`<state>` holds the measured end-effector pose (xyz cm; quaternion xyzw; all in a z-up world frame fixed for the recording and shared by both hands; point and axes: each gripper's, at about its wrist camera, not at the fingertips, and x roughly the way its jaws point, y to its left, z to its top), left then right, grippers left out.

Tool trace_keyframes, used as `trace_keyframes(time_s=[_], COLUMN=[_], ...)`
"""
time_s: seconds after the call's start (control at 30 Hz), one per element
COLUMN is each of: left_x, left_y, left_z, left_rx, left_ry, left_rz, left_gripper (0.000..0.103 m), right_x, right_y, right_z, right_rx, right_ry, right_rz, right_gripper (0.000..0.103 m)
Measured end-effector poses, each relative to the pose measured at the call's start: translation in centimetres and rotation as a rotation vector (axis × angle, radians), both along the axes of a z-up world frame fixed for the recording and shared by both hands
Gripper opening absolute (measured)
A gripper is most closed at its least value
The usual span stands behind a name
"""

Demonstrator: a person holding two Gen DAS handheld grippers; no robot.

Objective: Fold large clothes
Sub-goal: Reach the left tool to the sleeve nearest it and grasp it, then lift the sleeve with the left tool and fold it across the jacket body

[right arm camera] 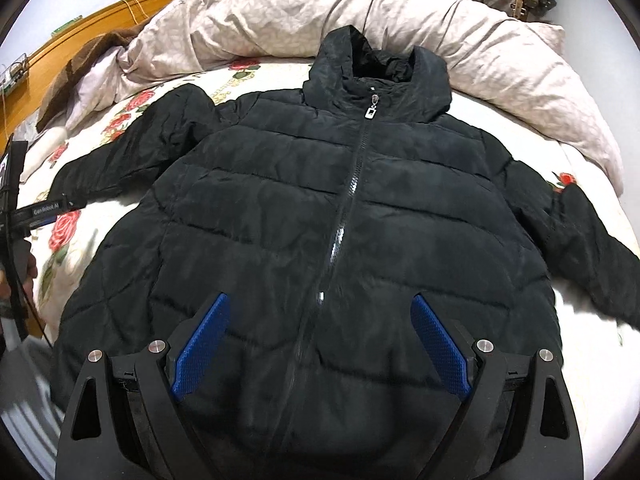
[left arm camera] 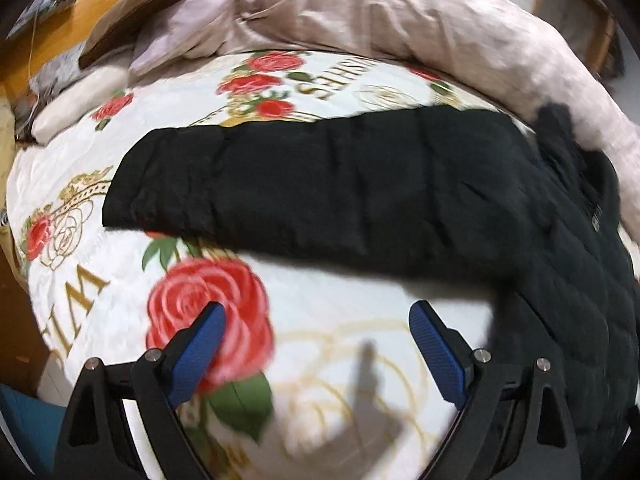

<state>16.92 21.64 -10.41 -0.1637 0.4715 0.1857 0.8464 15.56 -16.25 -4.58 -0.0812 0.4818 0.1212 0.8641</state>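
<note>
Both grippers point(left arm camera: 316, 312) point(right arm camera: 320, 304) agape, black jacket point(right arm camera: 320, 200) flat

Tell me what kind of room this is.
Most likely a bedroom. A black hooded puffer jacket lies spread on a bed with a rose-print bedspread, a bunched-up beige duvet sits behind it, and a wooden headboard stands at the far left.
</note>
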Motion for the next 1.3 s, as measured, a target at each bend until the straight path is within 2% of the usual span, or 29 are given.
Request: trace_keyframes(time_s=[0.23,0.4,0.57,0.67,0.73,0.8,0.83,0.9,1.07,1.3], left_x=[1.9,2.7,3.8,4.3,4.6,5.0,5.2,5.6,5.6,5.3], left_y=[4.8,7.0,8.1,8.2,8.1,7.9,7.7,7.2,6.0,2.6], left_z=[-2.4,-3.2,-3.4,-3.3,-3.1,-2.8,-2.6,-1.9,0.4,6.6], left_rx=[-0.061,-0.090,-0.072,-0.049,-0.042,-0.043,-0.040,-0.017,-0.009,0.002], left_ry=[-0.012,-0.051,-0.071,-0.077,-0.085,-0.089,-0.092,-0.089,-0.110,-0.181], left_rz=[0.123,0.188,0.204,0.200,0.191,0.168,0.157,0.136,0.094,0.016], left_gripper=[0.093,0.092,0.089,0.079,0.060,0.045,0.033,0.024,0.018,0.016], right_x=[3.6,5.6,6.8,7.2,7.4,7.5,7.5,7.4,6.7,5.2], right_y=[1.0,1.4,1.5,1.1,0.9,0.6,0.4,0.1,-0.9,-3.0], right_z=[-1.4,-2.5,-3.1,-3.3,-3.4,-3.4,-3.4,-3.3,-2.6,-0.4], right_rx=[-0.020,-0.024,-0.023,-0.016,-0.017,-0.020,-0.019,-0.022,-0.028,0.002], right_ry=[0.016,0.033,0.036,0.043,0.048,0.053,0.054,0.052,0.048,0.023], right_rz=[0.003,-0.003,-0.015,-0.027,-0.035,-0.043,-0.048,-0.056,-0.074,-0.112], right_gripper=[0.092,0.092,0.092,0.092,0.092,0.092,0.092,0.092,0.092,0.092])
